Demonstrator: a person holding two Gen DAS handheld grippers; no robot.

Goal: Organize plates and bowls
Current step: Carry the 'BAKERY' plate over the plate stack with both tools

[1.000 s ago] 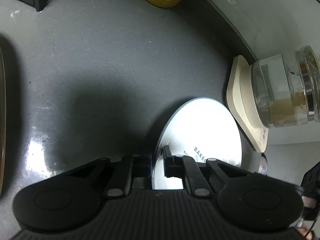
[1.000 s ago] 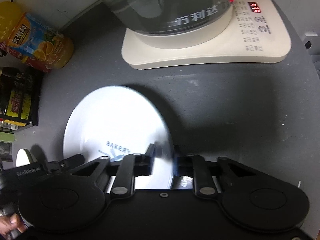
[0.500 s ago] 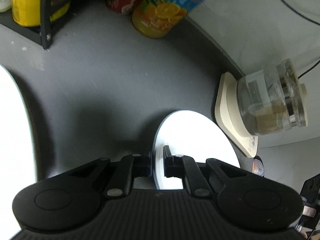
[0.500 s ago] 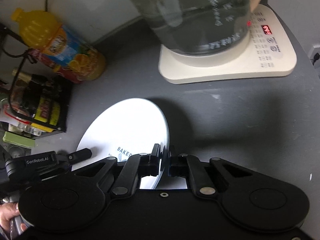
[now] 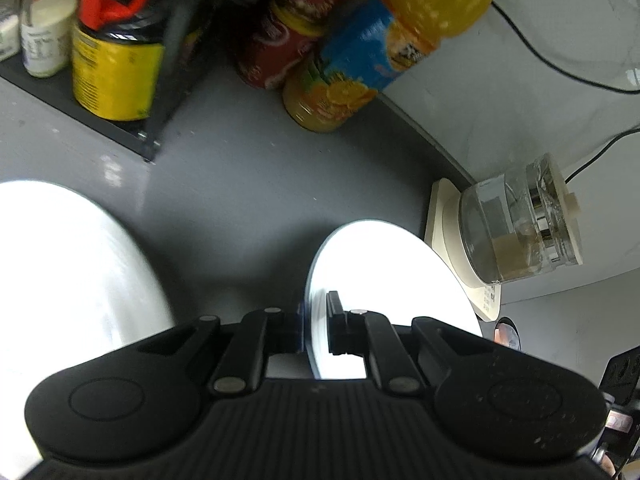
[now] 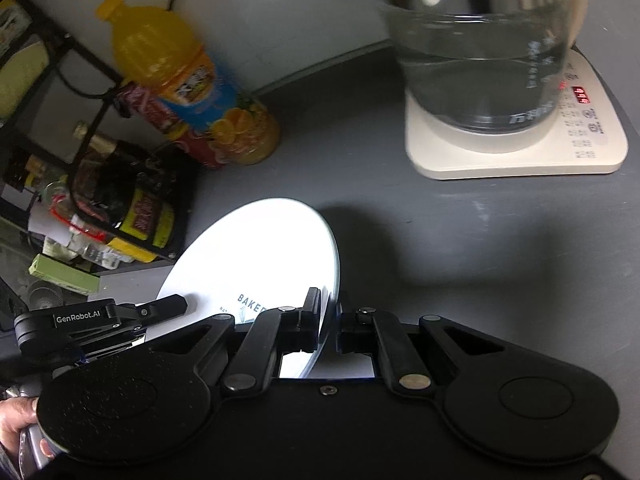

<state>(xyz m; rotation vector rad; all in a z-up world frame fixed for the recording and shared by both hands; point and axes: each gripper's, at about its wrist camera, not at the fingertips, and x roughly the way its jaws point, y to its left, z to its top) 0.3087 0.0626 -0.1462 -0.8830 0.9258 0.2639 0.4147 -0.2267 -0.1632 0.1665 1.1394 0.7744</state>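
Both tools are clenched on one white plate (image 6: 256,256): the left tool (image 5: 316,330) pinches its rim on one side, and the right tool (image 6: 330,320) pinches the opposite rim. The left tool also appears at the plate's left in the right wrist view. The plate hangs between them, tilted, above the grey worktop (image 6: 460,240). A second white plate (image 5: 68,280) lies just left of the left tool. Ahead of the right tool stands a glass kettle (image 6: 480,48) on its cream base; an orange drink bottle (image 6: 180,80) and a black rack (image 5: 160,92) of jars stand ahead of the left tool. Risk, in my judgement: each grip takes only a thin edge, so uneven pull between the hands could let the plate slip and drop; a swing forward could strike the kettle. Against the earlier frames, the plate sits further from the worktop, the right tool's jaws have just been closing on the rim, and the bottle, rack and second plate have come into the left wrist view.
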